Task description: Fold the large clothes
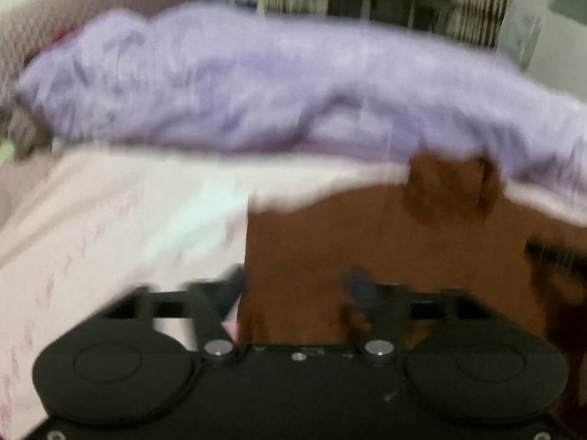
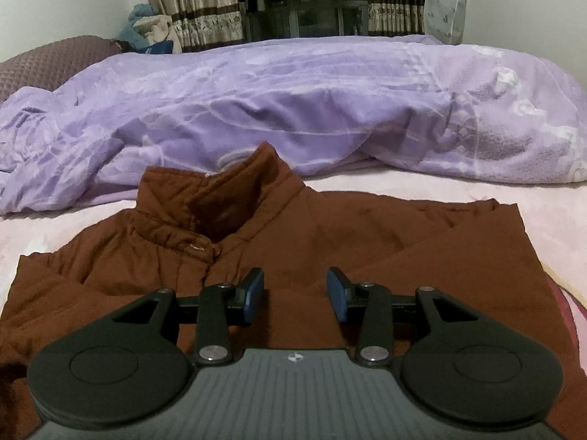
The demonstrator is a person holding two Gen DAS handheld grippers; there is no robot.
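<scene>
A brown padded jacket [image 2: 367,227] lies flat on the bed, front up, with its stand-up collar [image 2: 234,198] toward the far side. My right gripper [image 2: 295,293] hovers over the jacket's chest just right of the buttoned placket, open, with only fabric below the gap between its blue pads [image 2: 255,289]. The left wrist view is blurred. There my left gripper [image 1: 295,286] stands open wide over the jacket [image 1: 367,238] at its left edge, nothing gripped.
A rumpled purple quilt [image 2: 293,102] lies heaped across the far side of the bed, also seen as the quilt [image 1: 256,91]. Pale pink sheet [image 1: 91,220] shows left of the jacket. Curtains [image 2: 201,0], a covered fan [image 2: 445,11] and a quilted headboard [image 2: 55,62] stand behind.
</scene>
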